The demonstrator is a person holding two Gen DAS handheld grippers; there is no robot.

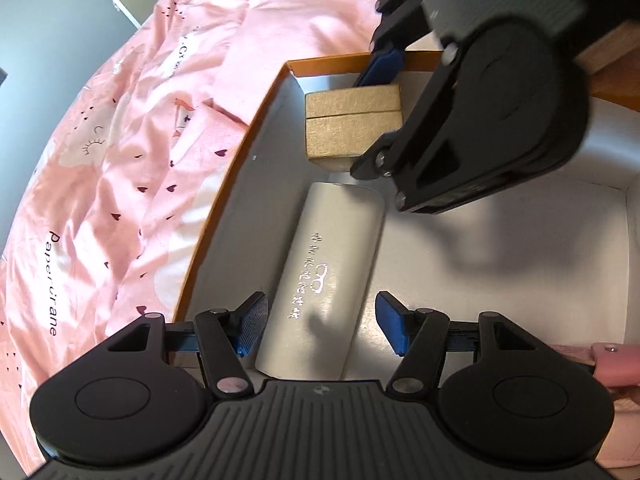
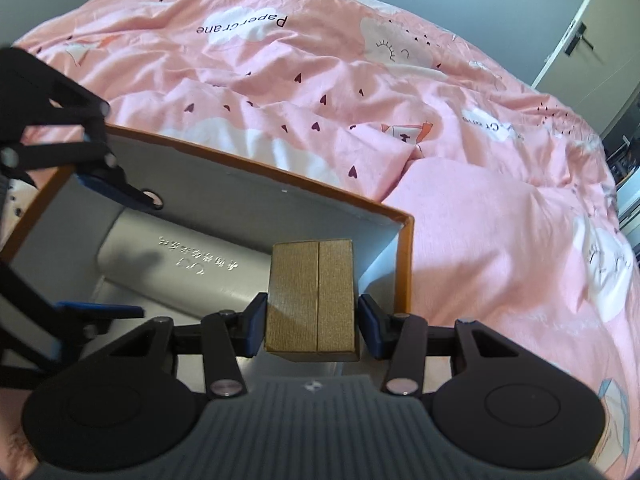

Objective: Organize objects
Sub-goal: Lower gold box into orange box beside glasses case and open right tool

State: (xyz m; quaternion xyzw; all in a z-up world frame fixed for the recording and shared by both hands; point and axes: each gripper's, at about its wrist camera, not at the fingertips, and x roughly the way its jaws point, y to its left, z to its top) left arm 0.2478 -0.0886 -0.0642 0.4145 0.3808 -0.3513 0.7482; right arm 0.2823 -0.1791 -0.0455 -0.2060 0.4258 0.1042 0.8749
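An orange-edged cardboard box [image 1: 236, 160] with a white inside lies on the bed. In it lie a silver glasses case [image 1: 328, 264] and a small tan box [image 1: 352, 120]. My left gripper [image 1: 322, 322] is open, its blue pads either side of the case's near end with gaps. My right gripper [image 2: 312, 324] straddles the tan box [image 2: 312, 300] in the big box's corner [image 2: 404, 240]; small gaps show at both pads, so it is open. The case also shows in the right wrist view [image 2: 180, 264]. The right gripper appears from above in the left wrist view [image 1: 460, 120].
A rumpled pink duvet [image 2: 360, 100] with clouds and hearts surrounds the box. A folded pink cloth [image 2: 480, 220] lies beside the box's corner. A white door [image 2: 588, 40] and grey wall stand beyond the bed.
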